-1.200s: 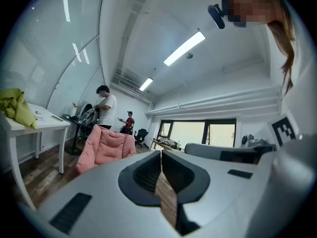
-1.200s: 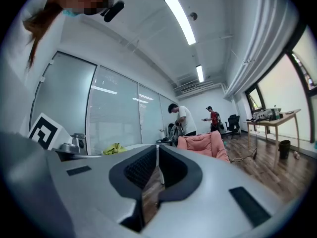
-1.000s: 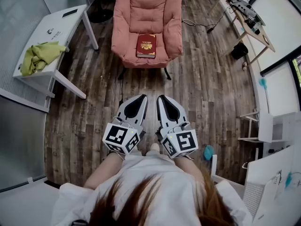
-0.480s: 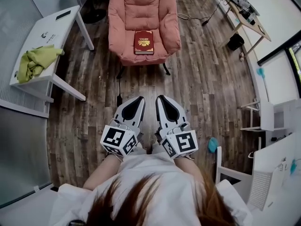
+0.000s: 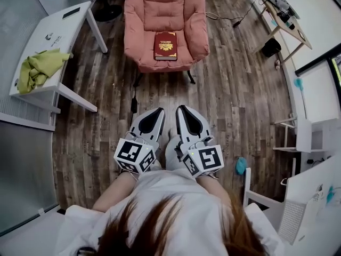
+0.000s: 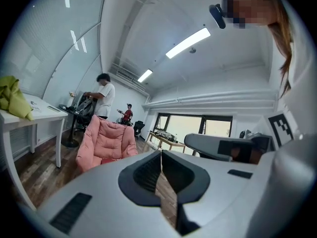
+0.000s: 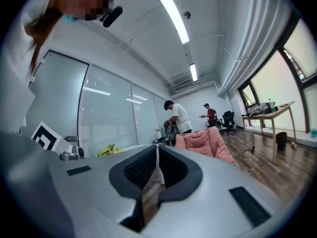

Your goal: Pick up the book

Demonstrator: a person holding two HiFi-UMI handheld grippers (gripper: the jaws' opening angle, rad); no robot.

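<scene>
A dark red book [image 5: 165,46] with a gold emblem lies flat on the seat of a pink armchair [image 5: 189,23] at the top of the head view. Both grippers hang side by side in front of the person, well short of the chair and pointing toward it. My left gripper [image 5: 160,110] is shut with nothing in it, and so is my right gripper [image 5: 181,108]. In the left gripper view the armchair [image 6: 105,142] stands ahead to the left of the shut left gripper [image 6: 161,152]. The right gripper view shows the armchair [image 7: 205,139] ahead to the right of the shut right gripper [image 7: 157,147].
A white table [image 5: 58,33] with a yellow-green cloth [image 5: 36,68] stands left of the chair. A wooden desk [image 5: 282,15] with equipment is at the upper right, white furniture [image 5: 311,143] along the right. Two people [image 7: 178,118] stand beyond the chair. Wood floor [image 5: 234,100] lies between.
The armchair and book have shifted slightly in the head view. Both grippers stay shut, side by side.
</scene>
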